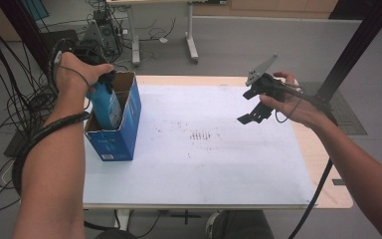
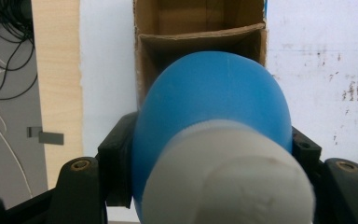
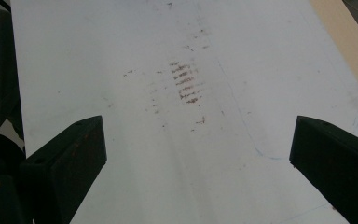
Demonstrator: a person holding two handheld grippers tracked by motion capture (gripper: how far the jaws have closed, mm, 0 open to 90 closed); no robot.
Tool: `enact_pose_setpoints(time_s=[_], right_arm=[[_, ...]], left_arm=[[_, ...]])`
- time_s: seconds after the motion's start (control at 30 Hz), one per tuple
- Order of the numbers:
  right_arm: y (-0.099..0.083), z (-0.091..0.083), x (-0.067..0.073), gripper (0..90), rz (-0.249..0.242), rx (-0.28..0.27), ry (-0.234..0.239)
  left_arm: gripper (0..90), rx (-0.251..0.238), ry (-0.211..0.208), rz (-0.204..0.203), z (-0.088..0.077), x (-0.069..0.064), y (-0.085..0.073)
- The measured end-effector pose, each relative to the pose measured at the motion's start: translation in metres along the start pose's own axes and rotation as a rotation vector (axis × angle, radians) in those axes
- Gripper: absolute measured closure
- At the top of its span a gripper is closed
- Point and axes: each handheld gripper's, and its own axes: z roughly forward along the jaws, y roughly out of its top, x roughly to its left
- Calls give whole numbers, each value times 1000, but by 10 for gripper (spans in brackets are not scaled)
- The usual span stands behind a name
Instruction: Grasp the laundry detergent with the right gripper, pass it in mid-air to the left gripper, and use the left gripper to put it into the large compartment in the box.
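A blue bottle (image 1: 106, 103) with a white cap (image 2: 228, 179) hangs partly inside an open blue cardboard box (image 1: 121, 130) at the table's left side. My left gripper (image 1: 102, 79) is shut on the bottle near its top and points down into the box. In the left gripper view the bottle (image 2: 214, 100) sits between the black jaws, above the box's brown inside (image 2: 200, 32). My right gripper (image 1: 253, 112) hovers over the right part of the white mat, open, with nothing between its jaws. In the right gripper view its gripper (image 3: 198, 140) looks down on bare mat.
A white mat (image 1: 204, 164) with a dark smudge (image 1: 200, 135) covers most of the wooden table (image 1: 335, 196). Cables and table legs (image 1: 193, 47) stand on the floor behind. A black post (image 1: 353, 47) rises at the far right.
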Motion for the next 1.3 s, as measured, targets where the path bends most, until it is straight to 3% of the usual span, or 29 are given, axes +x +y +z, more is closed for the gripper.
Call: enact_pose_setpoints(time_s=[0.43, 0.87, 1.3], right_arm=[[-6, -1, -3, 37, 9, 8, -4], [-13, 1, -5, 37, 22, 10, -5], [-18, 2, -7, 37, 38, 14, -7]], left_arm=[[365, 15, -9, 0, 37, -6, -2], [365, 34, -2, 19, 63, -8, -4], [365, 46, 14, 34, 77, -7, -4]])
